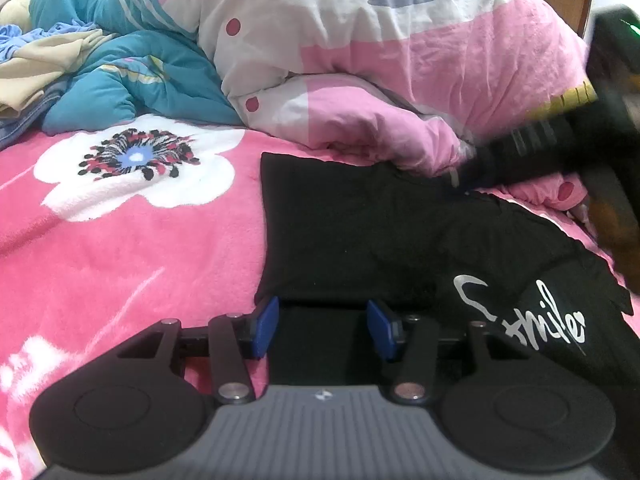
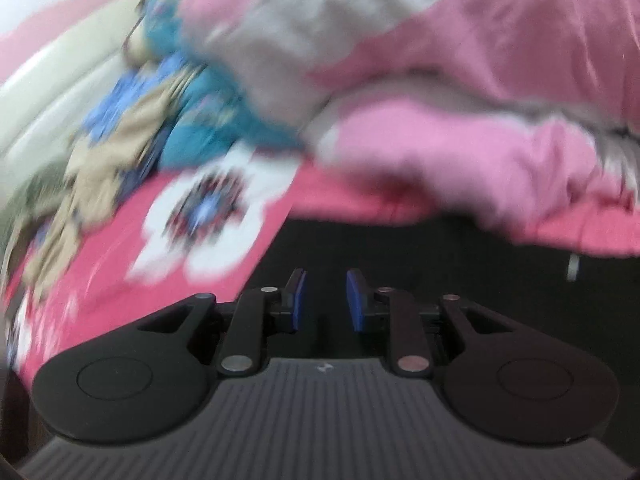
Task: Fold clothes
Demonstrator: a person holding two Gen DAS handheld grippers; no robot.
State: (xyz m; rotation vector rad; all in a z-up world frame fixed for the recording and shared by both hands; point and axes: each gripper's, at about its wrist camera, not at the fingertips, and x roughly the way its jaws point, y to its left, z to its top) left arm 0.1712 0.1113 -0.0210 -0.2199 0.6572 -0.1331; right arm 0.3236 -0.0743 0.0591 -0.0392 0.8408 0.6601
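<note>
A black T-shirt (image 1: 360, 232) with white script lettering (image 1: 532, 312) lies spread on the pink flowered blanket (image 1: 120, 260). My left gripper (image 1: 323, 326) hovers at the shirt's near edge, its blue pads wide apart over the black cloth and pressing on nothing, so it is open. My right gripper (image 2: 326, 300) hangs over the shirt (image 2: 440, 260) with a narrow gap between its pads and nothing clearly gripped; that view is smeared by motion. From the left wrist, the right gripper (image 1: 470, 170) is a dark blur at the shirt's far right corner, against the quilt.
A bunched pink and white quilt (image 1: 400, 60) rises right behind the shirt. A teal quilt (image 1: 140, 84) and a heap of beige and blue clothes (image 1: 40, 64) lie at the far left. A wooden panel (image 1: 568, 4) shows at the top right.
</note>
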